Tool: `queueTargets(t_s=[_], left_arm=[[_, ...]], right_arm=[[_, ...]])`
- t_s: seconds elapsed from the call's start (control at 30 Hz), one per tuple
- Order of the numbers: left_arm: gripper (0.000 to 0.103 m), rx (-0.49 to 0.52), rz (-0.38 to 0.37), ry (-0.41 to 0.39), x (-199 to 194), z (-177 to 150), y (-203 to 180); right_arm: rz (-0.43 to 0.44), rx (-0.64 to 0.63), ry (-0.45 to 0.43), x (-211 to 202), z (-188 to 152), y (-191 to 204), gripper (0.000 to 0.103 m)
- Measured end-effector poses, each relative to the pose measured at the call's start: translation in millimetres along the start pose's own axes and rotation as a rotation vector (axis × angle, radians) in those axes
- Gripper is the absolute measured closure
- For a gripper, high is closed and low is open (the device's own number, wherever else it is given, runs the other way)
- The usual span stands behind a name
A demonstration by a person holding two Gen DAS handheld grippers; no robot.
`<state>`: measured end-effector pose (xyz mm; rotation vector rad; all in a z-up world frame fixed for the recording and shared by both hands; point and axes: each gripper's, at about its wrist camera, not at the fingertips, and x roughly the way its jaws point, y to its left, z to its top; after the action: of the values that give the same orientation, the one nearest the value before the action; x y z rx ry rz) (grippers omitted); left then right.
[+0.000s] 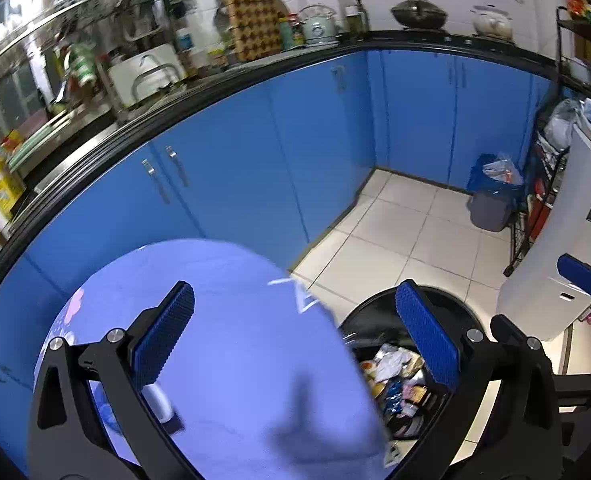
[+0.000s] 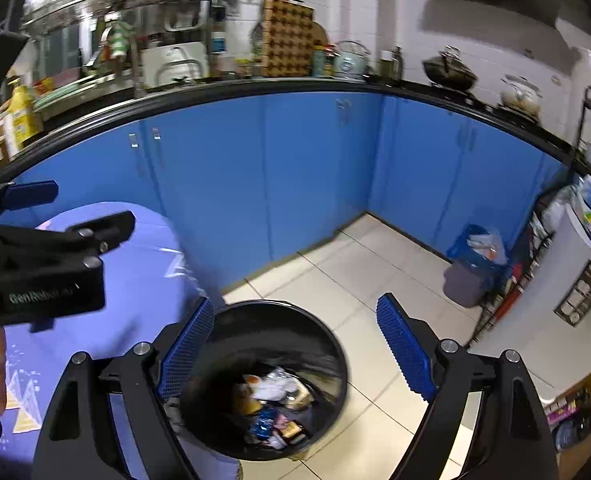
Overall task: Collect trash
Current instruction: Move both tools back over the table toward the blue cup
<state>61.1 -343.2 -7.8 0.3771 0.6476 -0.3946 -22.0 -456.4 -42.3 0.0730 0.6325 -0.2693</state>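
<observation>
Both grippers, left [image 1: 295, 336] and right [image 2: 295, 344], jaws wide, empty, above trash bin [image 2: 327, 344].

My hand-held gripper [image 2: 295, 344] has ridged blue pads on black arms. Black bin [image 2: 263, 380] of mixed-coloured trash [image 2: 275, 404]. Lilac table [image 1: 215, 340], bright blue cabinets [image 1: 255, 152], pale floor tiles [image 1: 407, 232], brown checkered board [image 1: 251, 20].

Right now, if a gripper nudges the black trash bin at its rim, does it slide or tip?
Probably slides: the black trash bin stands on smooth glossy floor tiles. Likely light, since the trash only covers its bottom. A high push could tip it.
</observation>
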Motion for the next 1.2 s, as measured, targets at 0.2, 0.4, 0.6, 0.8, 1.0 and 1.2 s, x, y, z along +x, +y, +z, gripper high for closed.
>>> queueTargets(t_s=[0.2,0.4,0.6,0.8,1.0,1.2], left_arm=[[0.003,-0.079,0.058,0.004,-17.3,-19.4,54.4],[0.003,-0.137,0.135,-0.006,-42.6,-52.2,108.7],[0.003,-0.205,0.207,0.025,-54.4,-93.0,162.6],[0.003,-0.27,0.272,0.053,-58.4,-128.0,212.6],[0.003,-0.327,0.295,0.078,-52.3,-149.9,249.5],[0.003,-0.368,0.306,0.1,-41.1,-163.1,272.0]], right_arm=[[0.052,-0.09,-0.015,-9.4,7.2,52.4,0.022],[0.125,-0.19,-0.022,-23.9,4.7,111.4,0.022],[0.207,-0.326,-0.008,-28.3,-8.7,186.3,0.022],[0.278,-0.431,0.024,-17.7,-23.0,251.5,0.022],[0.301,-0.481,0.056,-3.4,-27.4,288.1,0.022],[0.31,-0.504,0.079,13.2,-23.8,310.5,0.022]])
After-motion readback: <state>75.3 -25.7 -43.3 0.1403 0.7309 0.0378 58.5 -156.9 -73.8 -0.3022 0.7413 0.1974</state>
